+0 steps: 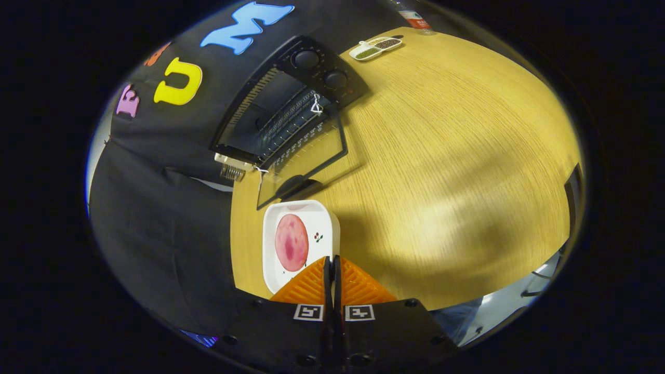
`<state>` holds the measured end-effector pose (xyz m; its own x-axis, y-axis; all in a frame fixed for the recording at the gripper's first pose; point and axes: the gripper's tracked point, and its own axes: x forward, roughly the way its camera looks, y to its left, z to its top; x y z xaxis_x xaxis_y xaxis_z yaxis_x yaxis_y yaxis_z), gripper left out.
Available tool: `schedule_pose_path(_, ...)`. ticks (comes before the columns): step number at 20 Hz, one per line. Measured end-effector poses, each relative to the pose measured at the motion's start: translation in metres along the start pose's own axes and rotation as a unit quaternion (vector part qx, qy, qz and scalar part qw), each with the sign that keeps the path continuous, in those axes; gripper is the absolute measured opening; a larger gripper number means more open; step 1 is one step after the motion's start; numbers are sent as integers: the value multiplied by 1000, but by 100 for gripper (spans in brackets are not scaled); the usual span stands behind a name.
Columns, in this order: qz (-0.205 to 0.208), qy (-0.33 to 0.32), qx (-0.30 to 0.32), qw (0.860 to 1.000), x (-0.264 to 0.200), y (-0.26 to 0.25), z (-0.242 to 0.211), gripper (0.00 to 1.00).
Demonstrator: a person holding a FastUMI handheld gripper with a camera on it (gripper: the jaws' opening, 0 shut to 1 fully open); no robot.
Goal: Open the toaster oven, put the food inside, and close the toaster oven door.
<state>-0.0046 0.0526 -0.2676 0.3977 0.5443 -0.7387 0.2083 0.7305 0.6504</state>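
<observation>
Closed fingers of the tool point(332, 275) met with barely a slit between them and nothing held, their tips overlapping the near rim of the white dish point(322, 218). On that dish lay the food point(291, 242), a round pink slice resting flat toward the dish's far-from-centre side, beside a small printed motif. The dish sat on the wooden surface point(457, 156), close to that surface's edge and just in front of the toaster oven point(291, 104).

The oven's glass door point(306, 161) was already down, swung open toward the dish, its free edge near the dish's far rim; the wire rack inside the cavity was visible beyond it. Two knobs stood on the oven's control panel, on the side away from the dish. Well beyond the oven, a small divided tray point(375, 48) held dark and green contents.

By that layout the opening step looked done and the loading step was in hand. The next move would call for the fingers to part and take the dish by its near rim, whether they touched it yet could not be told, then carry it level over the lowered door onto the rack.
</observation>
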Motion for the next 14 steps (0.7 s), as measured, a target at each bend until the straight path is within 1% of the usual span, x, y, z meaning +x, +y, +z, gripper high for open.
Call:
schedule_pose_path(4, 23, -60, 47, 997, 11, 34, 4, 1)
schedule_pose_path(7, 26, -104, 80, 991, 19, 52, 12, 1)
schedule_pose_path(11, 19, -173, 124, 977, 29, 69, 36, 1)
schedule_pose_path(14, 24, -211, 163, 963, 41, 84, 58, 1)
